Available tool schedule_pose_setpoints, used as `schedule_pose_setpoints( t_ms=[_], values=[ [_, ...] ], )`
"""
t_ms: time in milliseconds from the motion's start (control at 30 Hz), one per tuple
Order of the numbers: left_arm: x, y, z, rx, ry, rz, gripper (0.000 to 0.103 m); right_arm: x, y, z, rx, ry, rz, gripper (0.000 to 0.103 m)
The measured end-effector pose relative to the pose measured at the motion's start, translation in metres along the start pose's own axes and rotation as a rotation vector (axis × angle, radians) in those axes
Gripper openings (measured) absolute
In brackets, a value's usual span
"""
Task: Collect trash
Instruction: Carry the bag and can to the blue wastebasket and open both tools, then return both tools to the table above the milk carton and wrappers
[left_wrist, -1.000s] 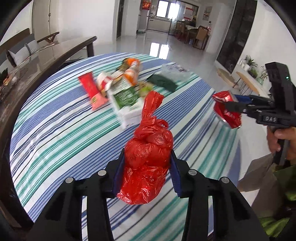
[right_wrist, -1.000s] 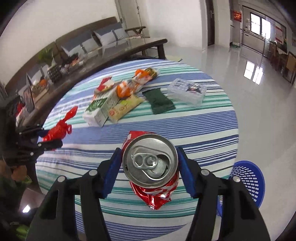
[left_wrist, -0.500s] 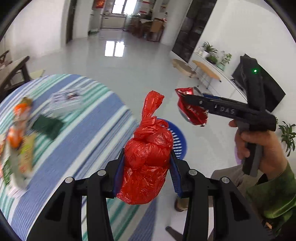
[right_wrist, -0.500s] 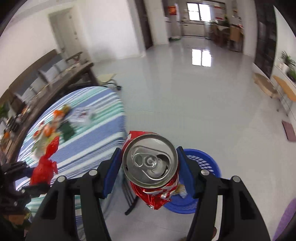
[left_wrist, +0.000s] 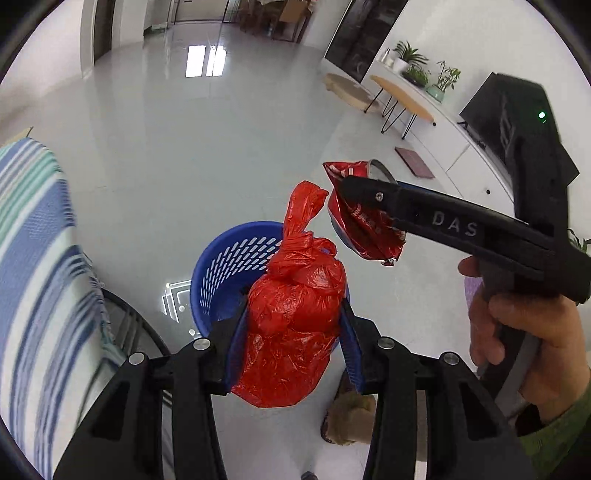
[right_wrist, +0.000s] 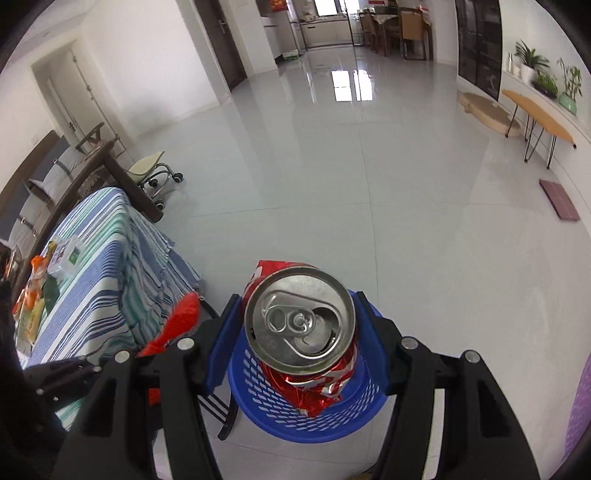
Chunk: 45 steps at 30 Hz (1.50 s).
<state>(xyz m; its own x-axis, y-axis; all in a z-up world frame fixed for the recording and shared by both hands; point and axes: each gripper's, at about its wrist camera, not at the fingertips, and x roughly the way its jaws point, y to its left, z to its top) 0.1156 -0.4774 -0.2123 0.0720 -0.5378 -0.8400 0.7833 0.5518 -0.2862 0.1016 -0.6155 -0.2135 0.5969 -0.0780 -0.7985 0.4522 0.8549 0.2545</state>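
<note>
Your left fingers were pinching the knotted red bag at its belly, and your right fingers were clamped on the crushed can just under its lid. Both loads hung over the blue basket on the floor, the bag above its near rim, the can above its middle. To have done this step well, you needed to bring the bag further over the basket's middle, lower both, then part the fingers; the can should go first, since the bag is bulky. Your right hand gripped its handle beside the basket, the gripper tilted downward. More trash lay on the table, beside the basket.
</note>
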Motion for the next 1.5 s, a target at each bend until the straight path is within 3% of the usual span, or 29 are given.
schedule_pose_setpoints(
  t_ms=[100,133,200,300,433,567,767,933,1100,1200,1333,1500],
  values=[
    [0.026,-0.001,0.006,0.002,0.013,0.007,0.046,0.011,-0.018,0.001,0.061,0.003,0.015,0.060],
    [0.033,0.000,0.007,0.003,0.015,0.001,0.049,0.013,-0.023,0.001,0.087,0.004,0.021,0.068],
    [0.048,0.001,0.010,0.011,0.023,0.002,0.070,0.014,-0.034,0.002,0.134,0.001,0.031,0.073],
    [0.056,0.005,0.012,0.030,0.013,0.054,0.076,0.003,-0.044,0.006,0.167,-0.033,0.037,0.074],
    [0.030,0.007,0.006,0.023,-0.037,0.053,0.084,-0.020,-0.044,0.006,0.162,-0.099,0.009,0.081],
    [-0.024,0.001,-0.011,0.018,-0.129,0.045,0.094,-0.039,-0.029,-0.002,0.148,-0.126,-0.015,0.093],
    [-0.098,0.018,-0.073,-0.055,-0.185,0.093,0.096,-0.047,0.041,-0.025,-0.053,-0.138,-0.017,0.093],
    [-0.153,0.060,-0.138,-0.108,-0.216,0.258,0.096,-0.054,0.127,-0.067,-0.266,-0.135,0.049,0.093],
    [-0.199,0.120,-0.190,-0.217,-0.210,0.408,0.096,-0.053,0.208,-0.115,-0.398,-0.098,0.154,0.093],
    [-0.227,0.155,-0.210,-0.284,-0.234,0.463,0.096,-0.050,0.248,-0.132,-0.450,-0.066,0.195,0.093],
    [-0.251,0.197,-0.223,-0.345,-0.239,0.551,0.097,-0.042,0.290,-0.143,-0.515,-0.051,0.184,0.093],
    [-0.256,0.238,-0.242,-0.407,-0.200,0.584,0.097,-0.025,0.319,-0.145,-0.534,-0.007,0.180,0.093]
  ],
)
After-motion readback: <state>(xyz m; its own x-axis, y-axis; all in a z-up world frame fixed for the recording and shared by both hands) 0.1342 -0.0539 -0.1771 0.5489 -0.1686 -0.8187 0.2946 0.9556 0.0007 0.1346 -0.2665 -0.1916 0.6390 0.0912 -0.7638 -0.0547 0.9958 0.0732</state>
